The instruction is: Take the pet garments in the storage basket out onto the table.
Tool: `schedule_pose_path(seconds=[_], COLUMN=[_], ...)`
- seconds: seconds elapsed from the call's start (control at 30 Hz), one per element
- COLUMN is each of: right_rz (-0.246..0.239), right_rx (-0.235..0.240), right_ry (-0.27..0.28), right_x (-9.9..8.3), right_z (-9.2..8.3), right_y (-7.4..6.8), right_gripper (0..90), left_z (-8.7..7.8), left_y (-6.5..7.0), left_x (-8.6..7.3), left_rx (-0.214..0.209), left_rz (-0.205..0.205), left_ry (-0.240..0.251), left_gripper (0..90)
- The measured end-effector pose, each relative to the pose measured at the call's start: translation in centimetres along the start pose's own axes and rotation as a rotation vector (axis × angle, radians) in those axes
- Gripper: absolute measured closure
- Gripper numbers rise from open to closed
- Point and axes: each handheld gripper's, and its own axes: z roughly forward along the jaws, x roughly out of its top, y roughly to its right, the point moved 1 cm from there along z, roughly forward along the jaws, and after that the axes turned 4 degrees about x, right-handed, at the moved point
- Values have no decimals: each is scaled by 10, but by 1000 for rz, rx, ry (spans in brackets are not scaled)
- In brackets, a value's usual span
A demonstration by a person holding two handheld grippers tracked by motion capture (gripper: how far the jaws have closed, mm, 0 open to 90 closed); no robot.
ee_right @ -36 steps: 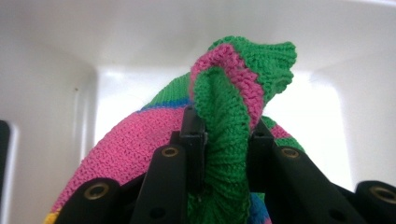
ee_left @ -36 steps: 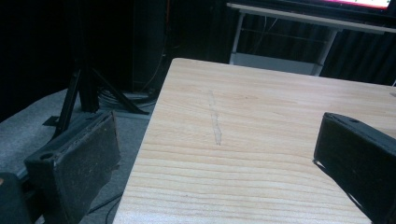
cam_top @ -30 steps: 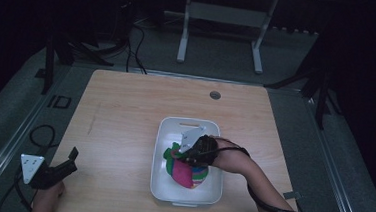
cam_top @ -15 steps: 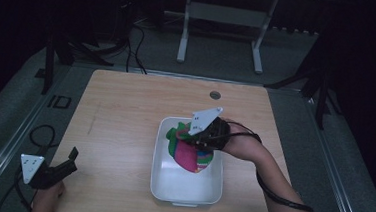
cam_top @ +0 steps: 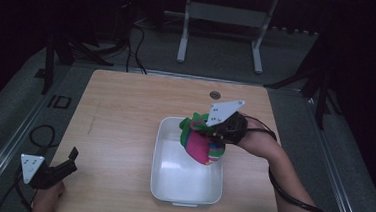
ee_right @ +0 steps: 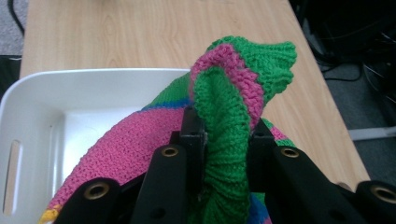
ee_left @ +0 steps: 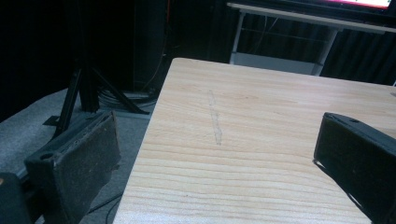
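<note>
The knitted cloth [cam_top: 201,142] hung above the white tub [cam_top: 163,184], pinched by its green cuff so it could lift clear. The right gripper [ee_right: 224,128] was clamped on it. The left gripper [cam_top: 67,160] waited apart at the table's [cam_top: 126,106] near corner, jaws wide.

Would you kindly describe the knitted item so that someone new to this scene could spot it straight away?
Start at the wooden table and find the white tub on its right half. Above the tub's far end, the right gripper is shut on a bunched knitted cloth. It is the scene's one colourful thing: pink and green ribbing with blue and yellow stripes, against plain wood and white plastic.
</note>
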Motion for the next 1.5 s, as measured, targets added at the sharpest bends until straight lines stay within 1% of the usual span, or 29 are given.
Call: schedule_pose_path(seconds=[0.03,0.1,0.23,0.37,0.5,0.53,0.6,0.67,0.83,0.93,1.0,1.13,1.17,1.23,1.37,1.43,1.5], right_rz=[9,10,40,67,95,95,114,127,169,190,201,230,230,253,295,315,327], right_rx=[-19,-24,-57,-79,-111,-111,-126,-142,-173,-195,-209,-214,-214,-210,-199,-195,-199], right_ry=[5,9,6,-5,-7,-7,-10,-24,-18,-25,-32,-35,-35,-38,-32,-40,-61], right_x=[-4,-7,-21,-33,-47,-47,-55,-62,-79,-88,-95,-108,-108,-118,-133,-143,-153], right_z=[-6,-9,-21,-30,-40,-40,-46,-50,-62,-66,-65,-58,-58,-49,-38,-28,-15], right_y=[3,5,12,15,20,20,22,23,27,29,31,34,34,35,38,38,39], right_gripper=[748,748,748,748,748,748,748,748,748,747,747,747,747,747,747,747,747], left_z=[0,0,0,0,0,0,0,0,0,0,0,0,0,0,0,0,0], left_y=[0,0,0,-1,0,0,0,0,0,0,0,0,0,0,0,0,0], left_x=[0,0,0,0,0,0,0,0,0,0,0,0,0,0,0,0,0], left_rx=[0,0,1,2,1,1,1,1,1,1,1,2,2,0,-1,0,0], left_rz=[-1,0,0,-5,1,1,1,0,1,1,1,4,4,3,4,5,5], left_ry=[0,0,0,1,0,0,0,0,0,0,0,-1,-1,-1,0,-1,-1], left_gripper=[9,9,9,9,9,9,9,9,9,10,9,9,9,9,9,9,9])
